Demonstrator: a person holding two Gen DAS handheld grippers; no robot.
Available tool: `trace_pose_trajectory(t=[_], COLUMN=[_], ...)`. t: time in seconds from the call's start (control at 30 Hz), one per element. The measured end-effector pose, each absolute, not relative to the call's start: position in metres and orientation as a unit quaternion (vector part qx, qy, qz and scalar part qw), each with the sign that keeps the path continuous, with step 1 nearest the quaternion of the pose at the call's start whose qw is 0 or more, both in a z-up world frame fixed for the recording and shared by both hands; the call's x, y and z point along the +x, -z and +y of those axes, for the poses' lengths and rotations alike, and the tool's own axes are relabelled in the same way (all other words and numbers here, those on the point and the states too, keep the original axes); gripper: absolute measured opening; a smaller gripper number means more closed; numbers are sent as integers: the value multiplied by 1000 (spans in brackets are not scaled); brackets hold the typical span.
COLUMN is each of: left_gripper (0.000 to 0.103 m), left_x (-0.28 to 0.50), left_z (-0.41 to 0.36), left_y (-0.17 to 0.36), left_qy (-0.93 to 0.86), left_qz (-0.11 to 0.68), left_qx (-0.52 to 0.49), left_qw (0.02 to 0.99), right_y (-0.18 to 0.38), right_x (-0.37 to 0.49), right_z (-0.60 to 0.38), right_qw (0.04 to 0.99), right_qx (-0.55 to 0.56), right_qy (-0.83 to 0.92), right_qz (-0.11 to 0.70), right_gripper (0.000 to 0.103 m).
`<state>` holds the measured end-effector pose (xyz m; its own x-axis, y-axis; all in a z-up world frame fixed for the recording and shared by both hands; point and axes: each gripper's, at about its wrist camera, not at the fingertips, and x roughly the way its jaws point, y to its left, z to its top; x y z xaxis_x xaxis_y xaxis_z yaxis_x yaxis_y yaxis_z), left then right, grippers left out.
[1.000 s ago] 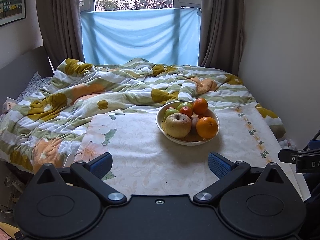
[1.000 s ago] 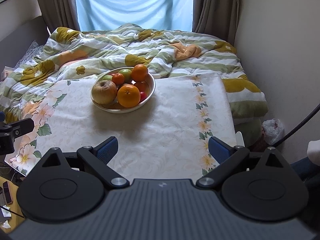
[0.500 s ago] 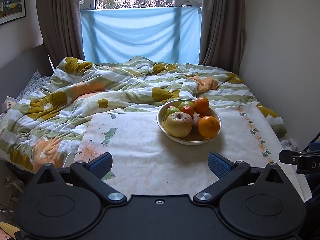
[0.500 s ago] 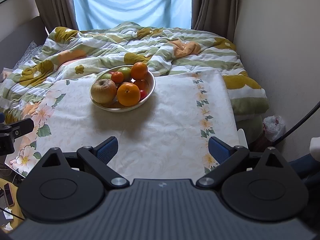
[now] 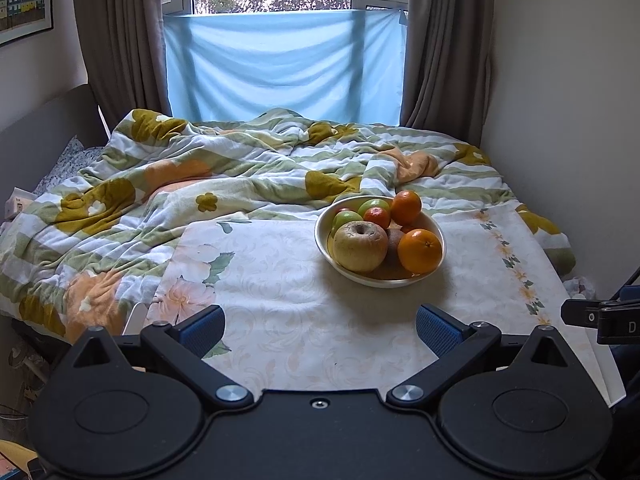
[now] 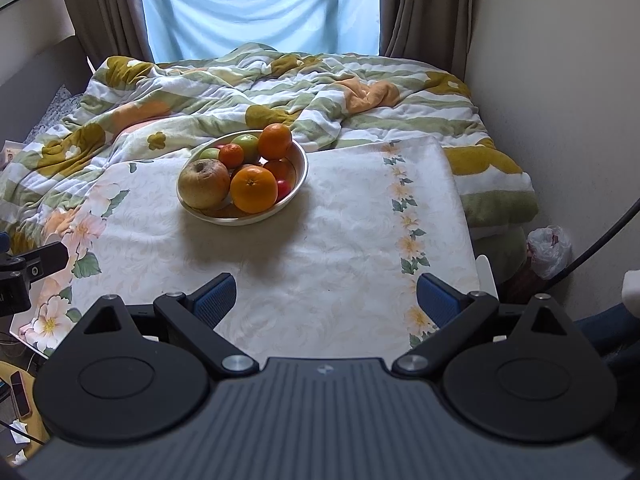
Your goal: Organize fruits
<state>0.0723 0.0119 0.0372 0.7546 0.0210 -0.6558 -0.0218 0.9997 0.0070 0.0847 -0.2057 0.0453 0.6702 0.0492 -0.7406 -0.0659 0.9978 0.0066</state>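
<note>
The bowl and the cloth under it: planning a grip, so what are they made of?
Bowl: looks like glazed ceramic, cream and glossy with a smooth rim; plastic is possible. Floral cloth: seems woven fabric, matte, with a faint leaf pattern and printed flowers.

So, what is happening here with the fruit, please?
Nothing is being handled yet. A person holds two grippers, the left gripper and the right gripper, both open and empty, above a flowered board on the bed. All the fruit, including a big apple and an orange, sits in the bowl.
</note>
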Motion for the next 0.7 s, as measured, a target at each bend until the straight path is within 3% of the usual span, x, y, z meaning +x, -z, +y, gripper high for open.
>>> trace_pose_trajectory(t=[0.7], left_gripper=[103], left_x=[72], left_z=[4], left_y=[-40], left_qy=[-22], left_qz=[331], left_qx=[13], left_qw=[943], right_y=[-44], right_x=[86], right_z=[-210], right_qw=[914], right_qx=[-10], right_qy=[-32], right_qz=[404], right_gripper=[103])
